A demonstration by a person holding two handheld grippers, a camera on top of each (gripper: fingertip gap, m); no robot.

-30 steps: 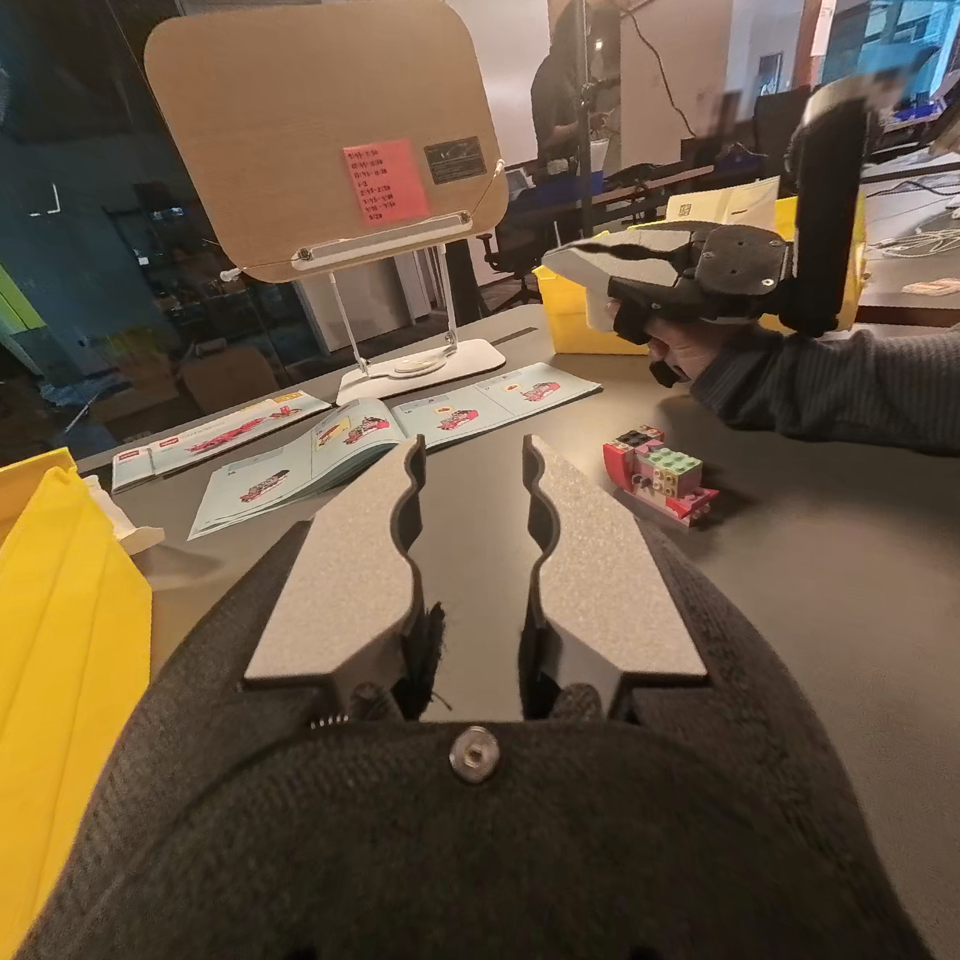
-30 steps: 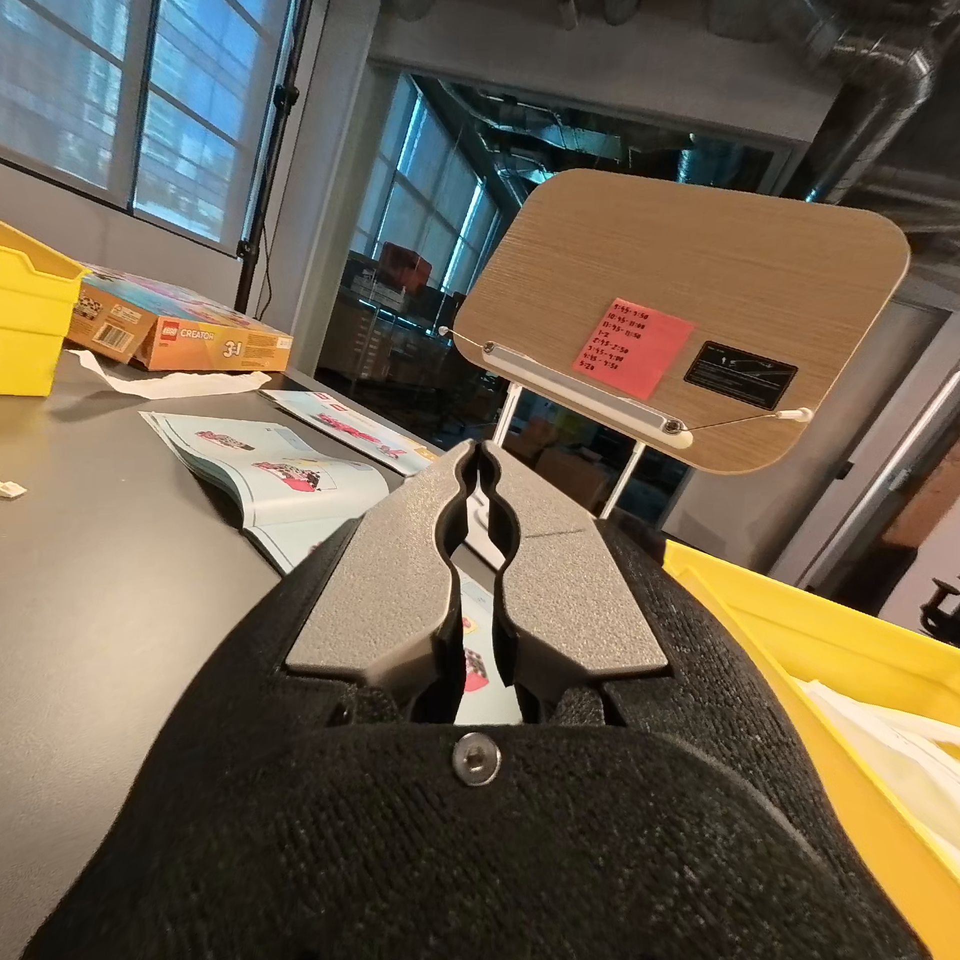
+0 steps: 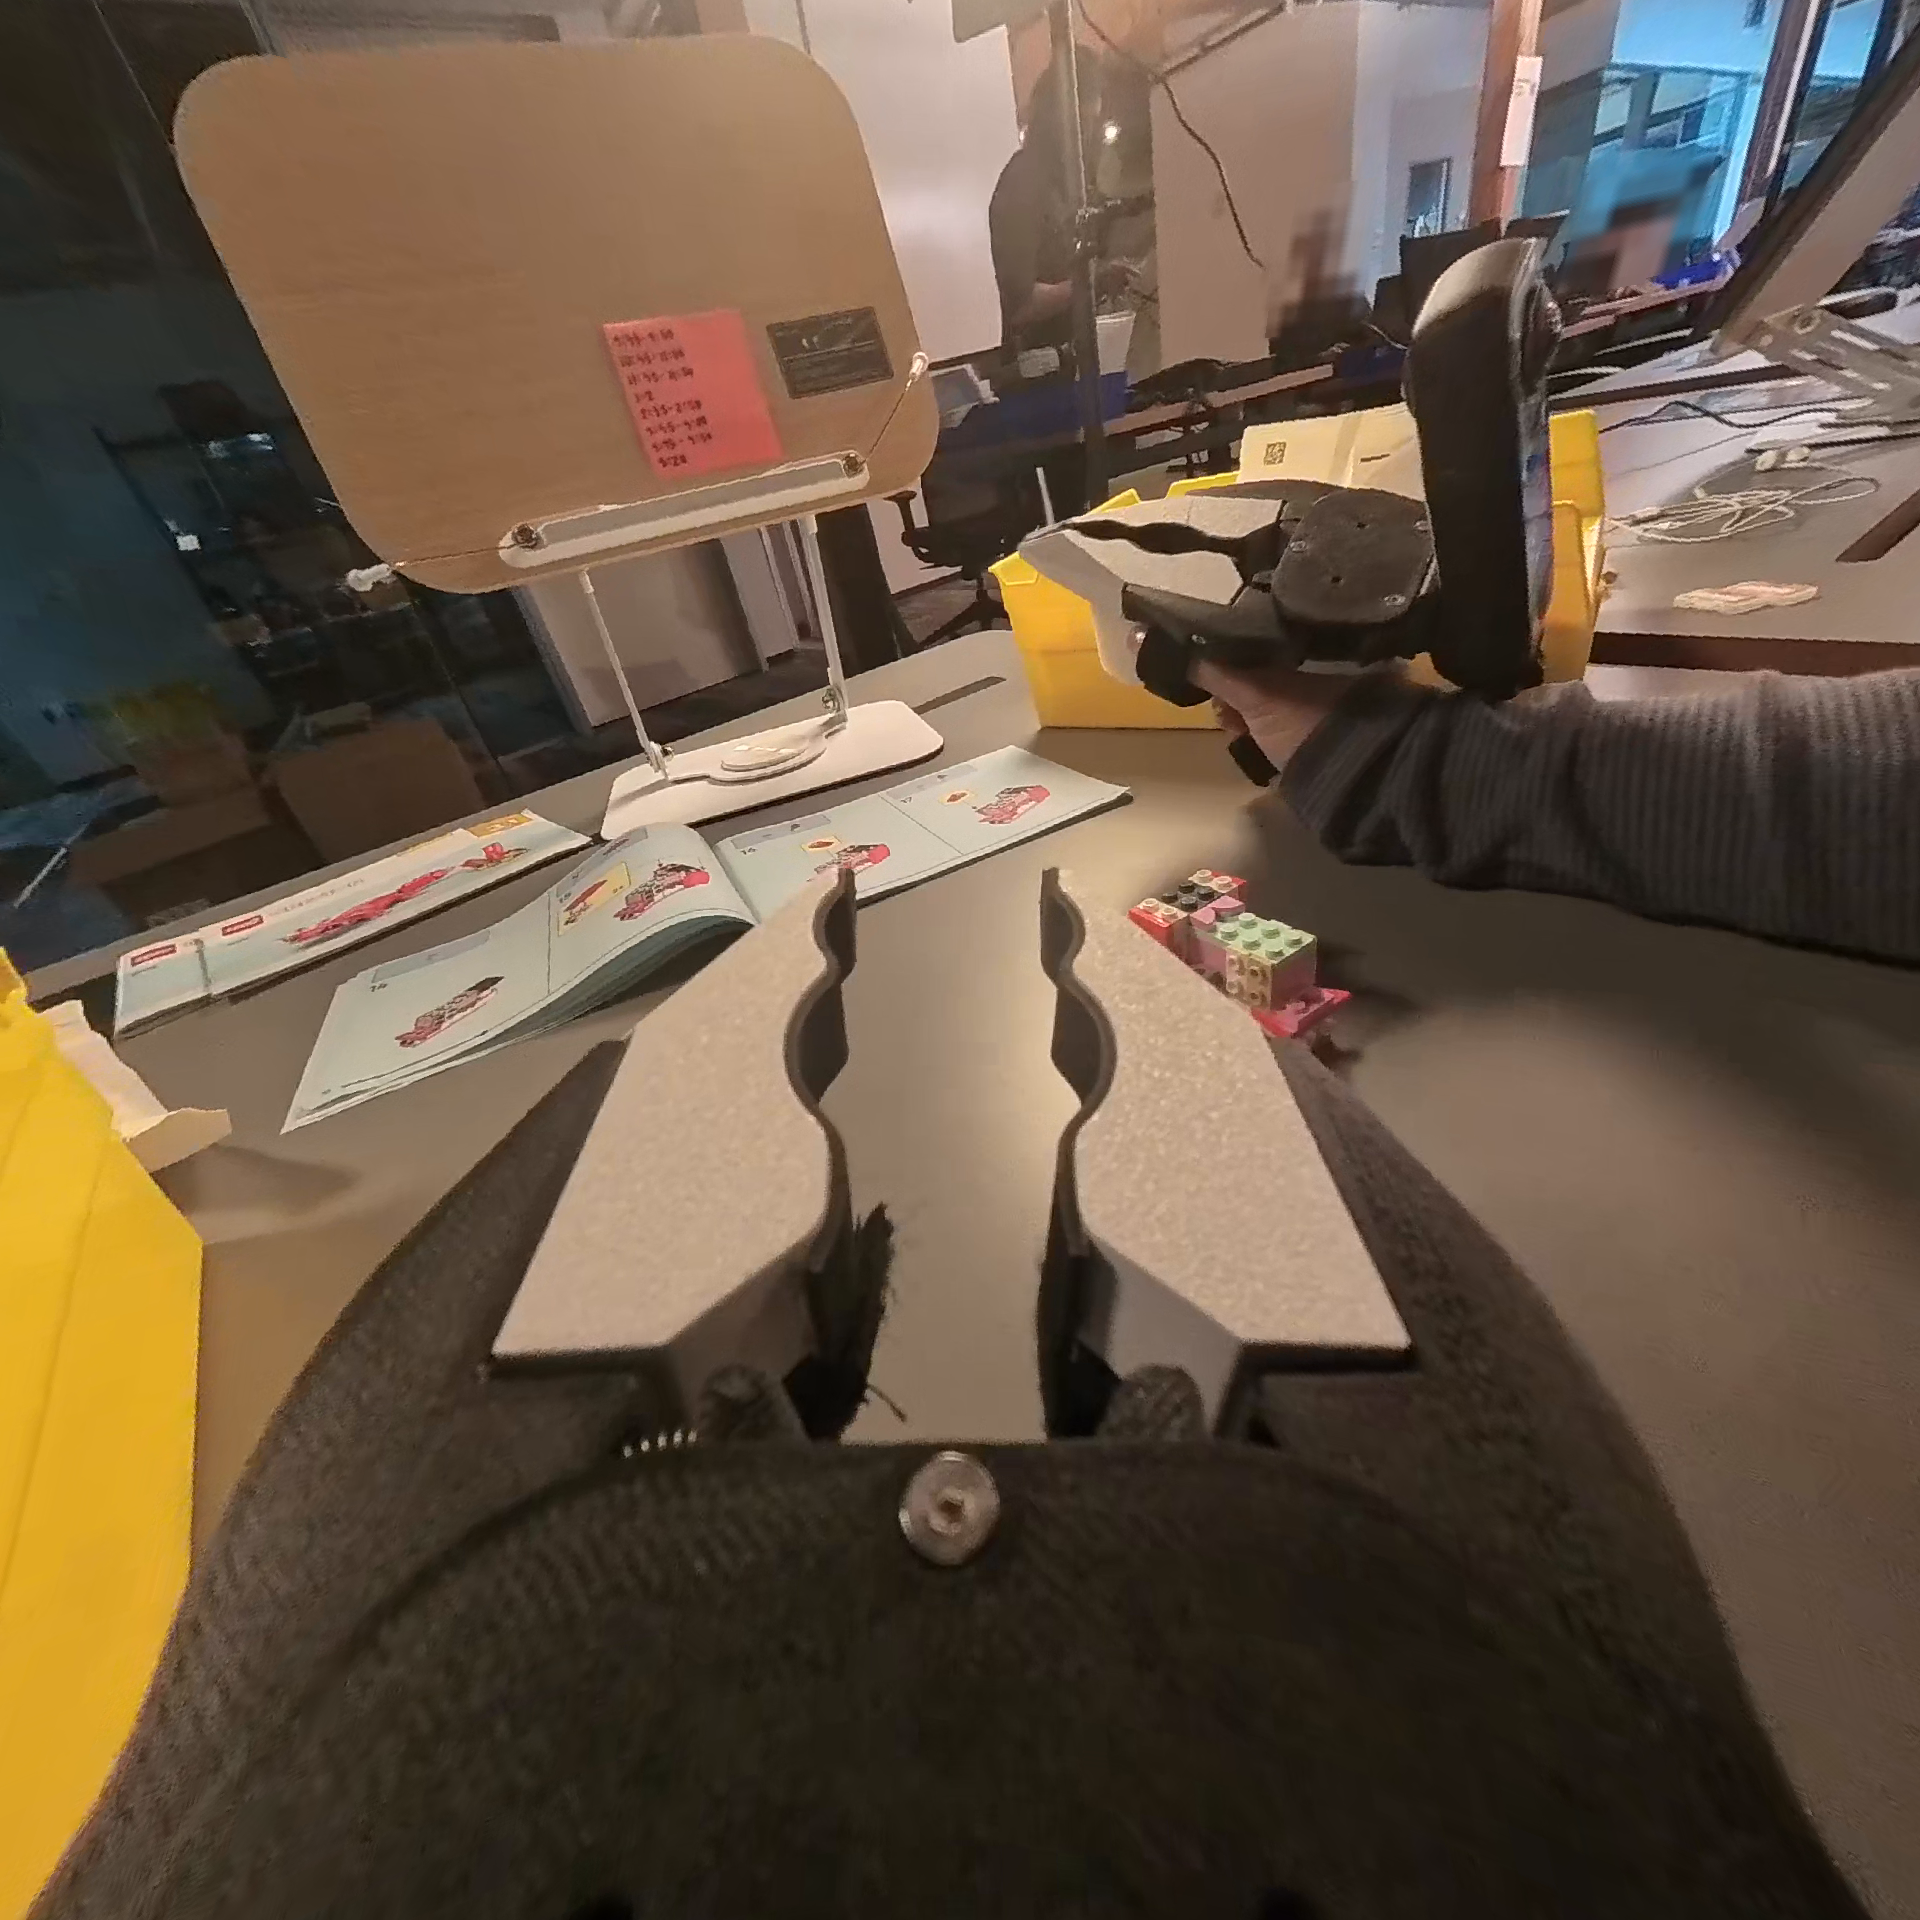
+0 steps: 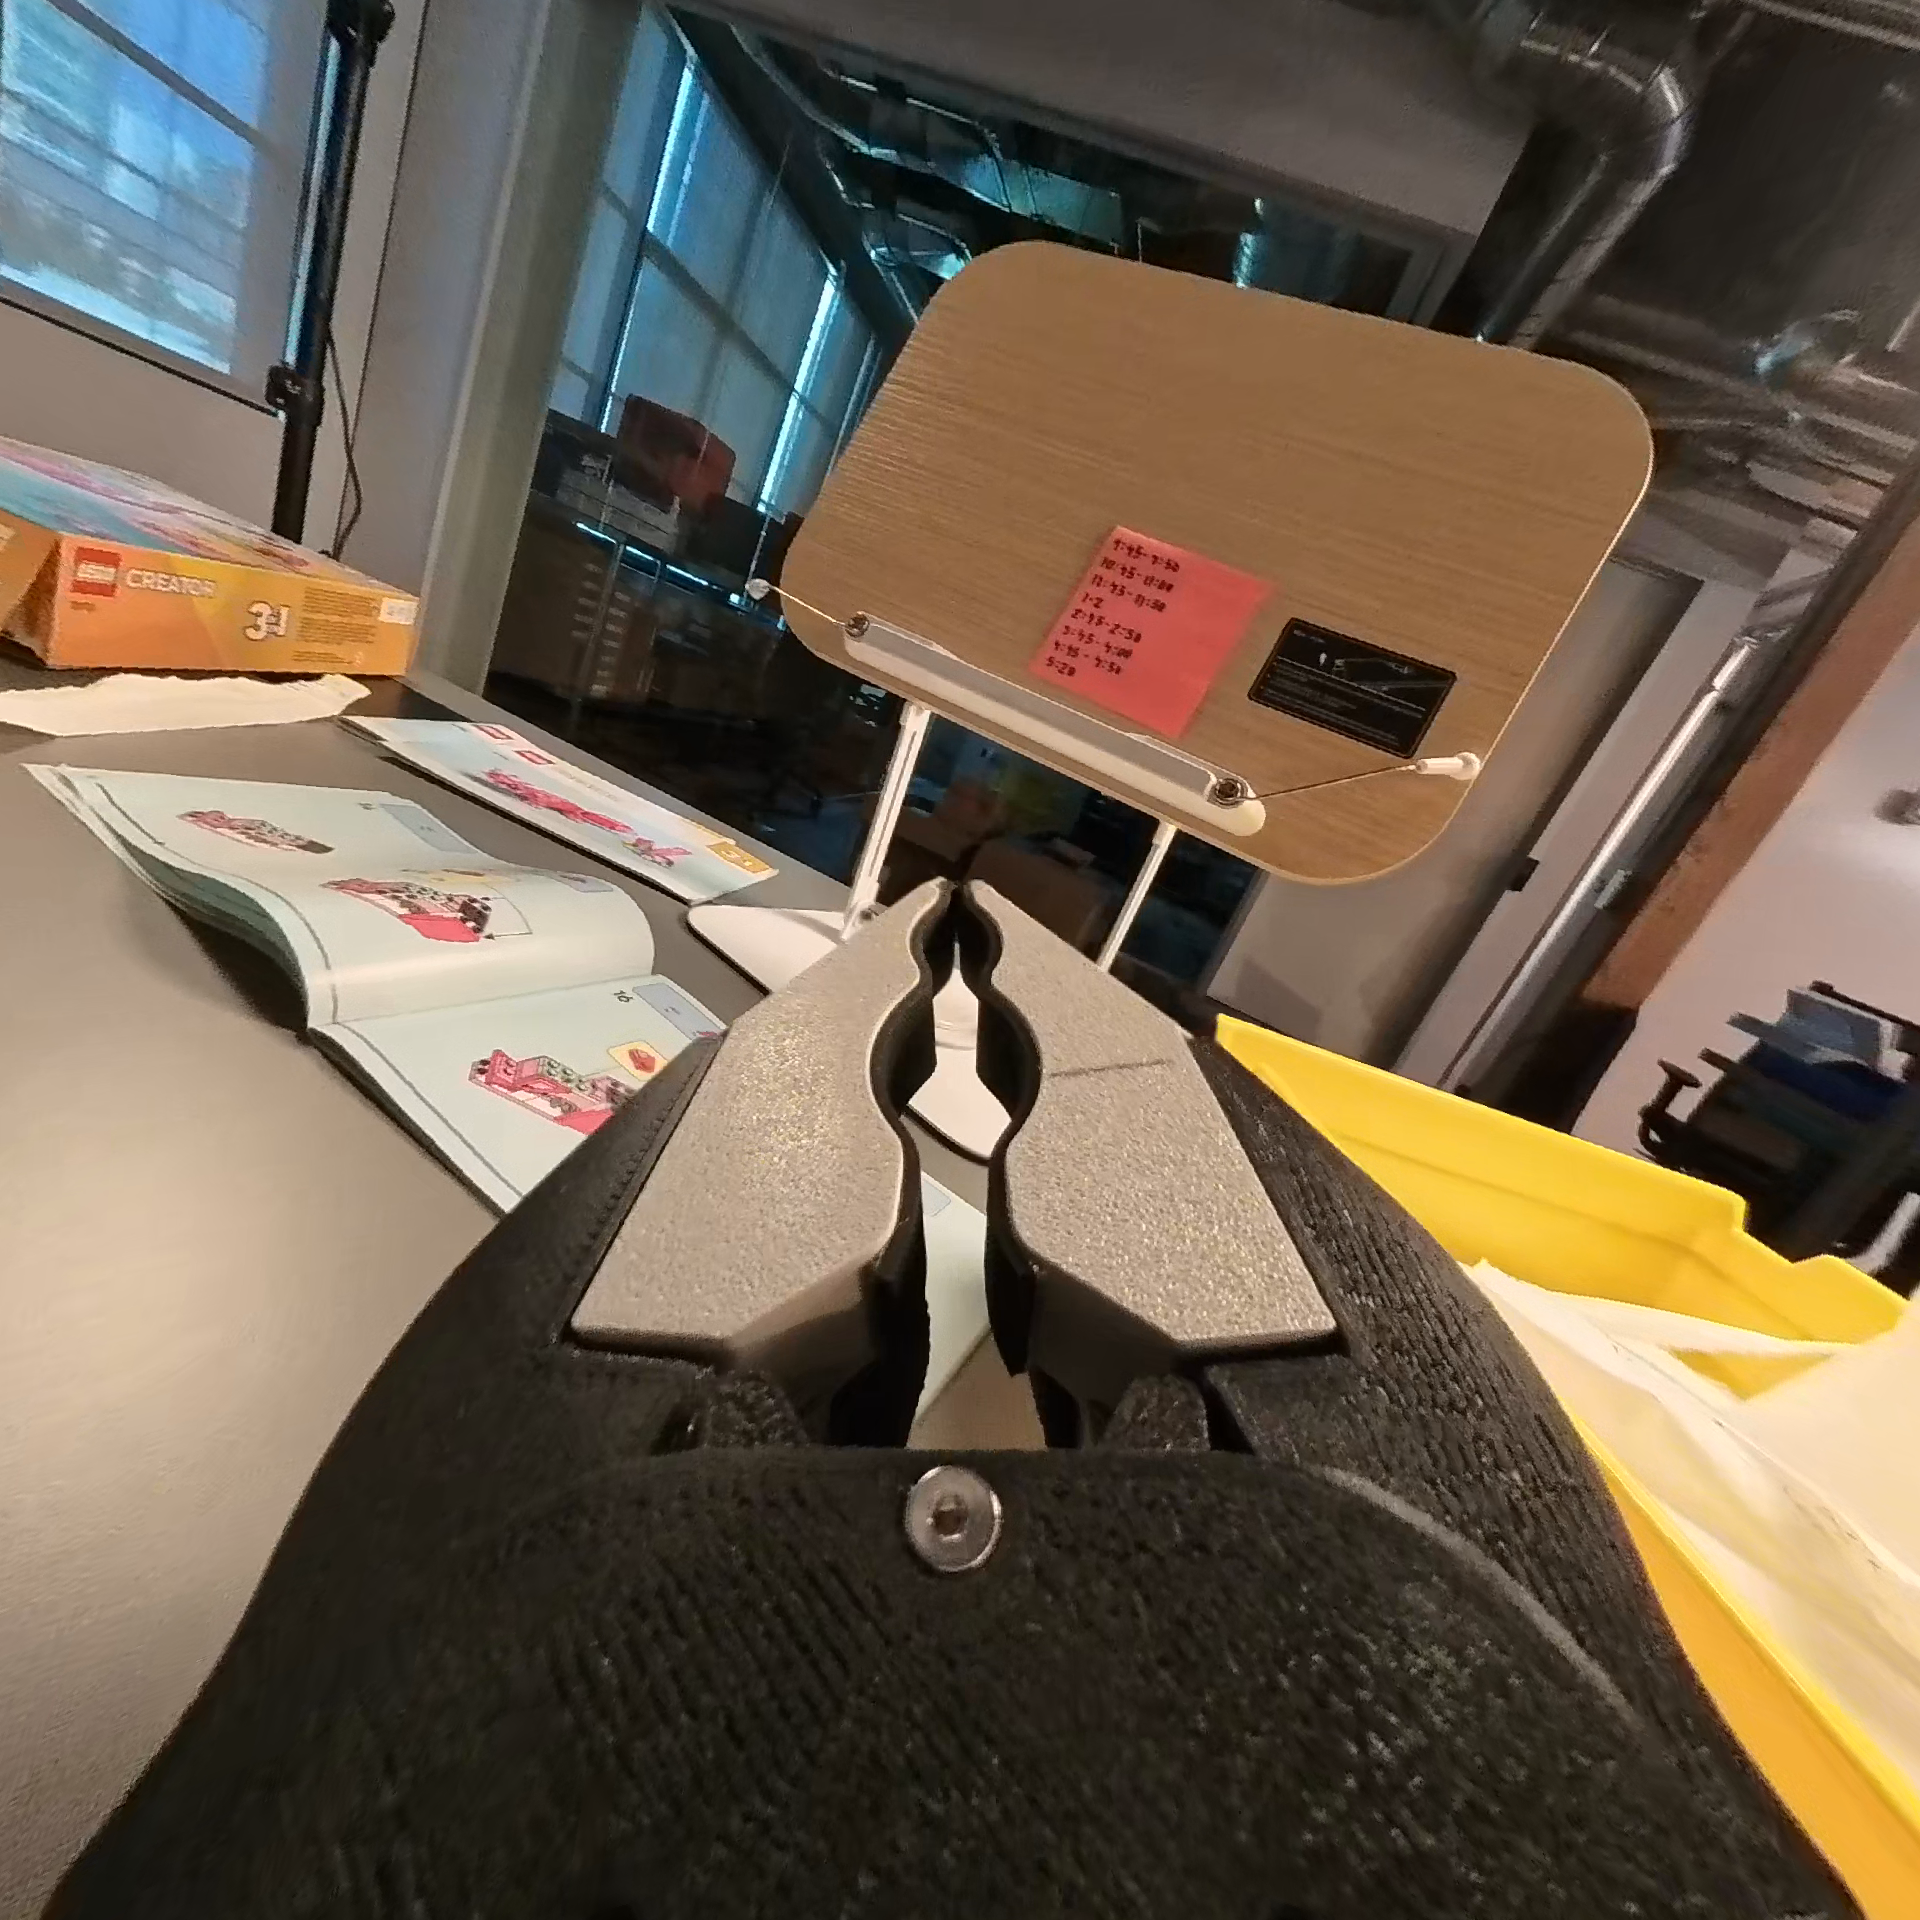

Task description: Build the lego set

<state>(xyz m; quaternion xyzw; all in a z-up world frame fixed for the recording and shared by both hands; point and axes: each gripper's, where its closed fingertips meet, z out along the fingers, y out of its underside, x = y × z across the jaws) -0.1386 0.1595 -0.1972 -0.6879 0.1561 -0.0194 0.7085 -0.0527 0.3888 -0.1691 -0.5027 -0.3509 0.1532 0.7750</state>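
My left gripper (image 3: 948,883) is open and empty, low over the grey table (image 3: 1558,1195). A small pink, green and black brick model (image 3: 1242,951) stands on the table just right of its right fingertip, not touching it. An open instruction booklet (image 3: 644,914) lies ahead to the left. My right gripper (image 4: 956,888) is shut, its tips together, with nothing seen between them. It is raised above the booklet (image 4: 416,935) and points at a wooden book stand (image 4: 1195,540). It also shows in the left wrist view (image 3: 1049,545), held by a hand in a dark sleeve.
The book stand (image 3: 540,312) with a pink note stands at the table's back. Yellow bins sit at back right (image 3: 1091,665), near left (image 3: 73,1351) and beside my right gripper (image 4: 1507,1174). A second booklet (image 3: 343,904) and an orange box (image 4: 229,613) lie at the left. Some 25 cm of space lies between my two pairs of fingers.
Both views have shifted slightly; the scene sits a little further left in each. Neither gripper's jaws changed: left stays open, right stays shut. The brick model has not moved.
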